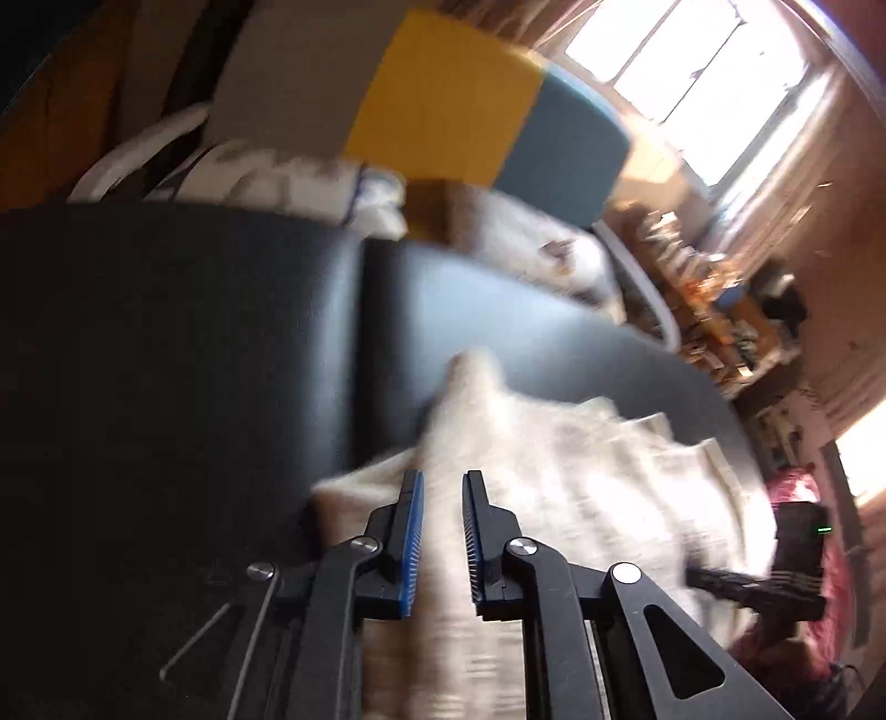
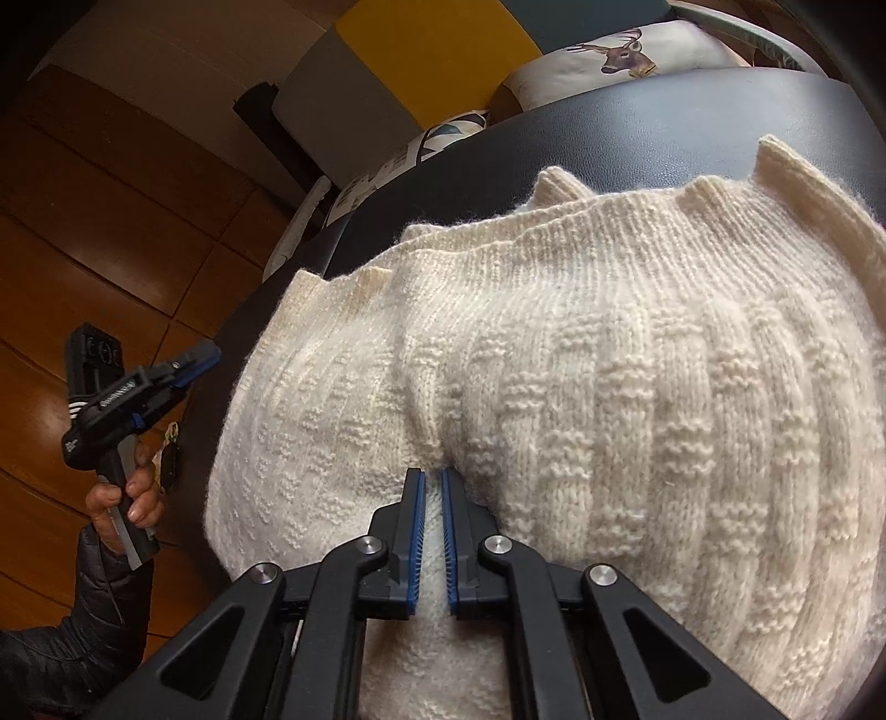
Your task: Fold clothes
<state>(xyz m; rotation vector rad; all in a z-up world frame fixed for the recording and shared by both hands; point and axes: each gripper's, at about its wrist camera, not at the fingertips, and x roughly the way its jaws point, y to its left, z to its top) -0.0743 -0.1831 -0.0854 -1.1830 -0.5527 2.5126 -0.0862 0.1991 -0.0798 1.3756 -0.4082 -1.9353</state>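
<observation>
A cream knitted sweater (image 2: 609, 387) lies bunched on a black padded table (image 2: 637, 138), its ribbed hem toward the far side. My right gripper (image 2: 433, 473) is shut on a puckered fold of the knit near the front edge. My left gripper (image 2: 202, 357) hovers in the air just off the table's left edge, held by a hand (image 2: 133, 498), with nothing in it. In the blurred left wrist view its fingers (image 1: 412, 498) stand a narrow gap apart around my left gripper (image 1: 443, 482), and the sweater (image 1: 581, 471) shows beyond them on the table (image 1: 166, 360).
Printed cushions (image 2: 626, 52) and a sofa back in yellow, teal and grey panels (image 1: 443, 94) lie behind the table. Wooden floor (image 2: 111, 221) spreads to the left. A bright window (image 1: 692, 72) and a cluttered shelf (image 1: 709, 310) stand at the right. A dark puffy sleeve (image 2: 83, 626) is at lower left.
</observation>
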